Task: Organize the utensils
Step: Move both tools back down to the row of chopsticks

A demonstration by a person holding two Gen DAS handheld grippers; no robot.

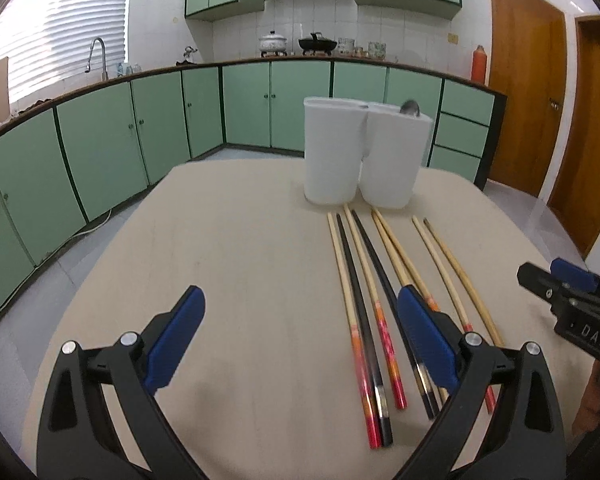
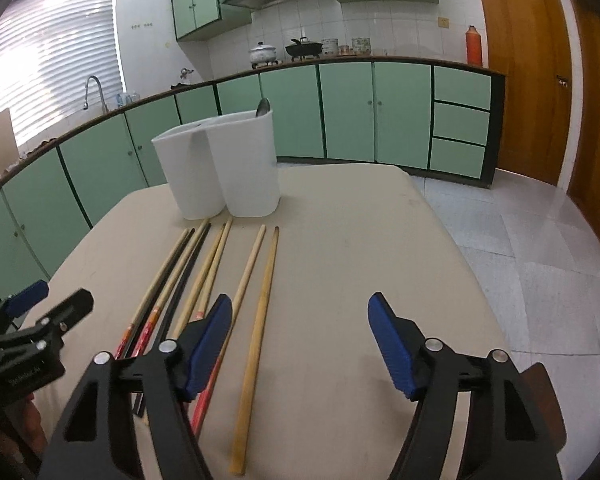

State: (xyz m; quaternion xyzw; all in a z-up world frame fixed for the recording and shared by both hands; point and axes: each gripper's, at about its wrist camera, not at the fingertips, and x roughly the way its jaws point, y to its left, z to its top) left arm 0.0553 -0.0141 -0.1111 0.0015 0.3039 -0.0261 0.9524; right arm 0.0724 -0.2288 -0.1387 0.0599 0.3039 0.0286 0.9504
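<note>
Here, chopsticks (image 1: pixel 364 304) are laid in a row just before the holder (image 1: pixel 364 152), both grippers (image 1: pixel 300 344) (image 2: pixel 300 340) held open and empty above them, seemingly for pickup.

Left gripper (image 1: pixel 298 344): black plastic arms with cut-out slots, blue ribbed pads, silver round screws at pivots. Right gripper (image 2: pixel 300 344): same build; white lettering "DAS" on its black body, at 3 o'clock in left view.

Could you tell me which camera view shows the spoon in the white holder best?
The right wrist view: the spoon stands clear above the white holder, its bowl seen whole. In the left wrist view only a small grey tip peeks over the rim.
</note>
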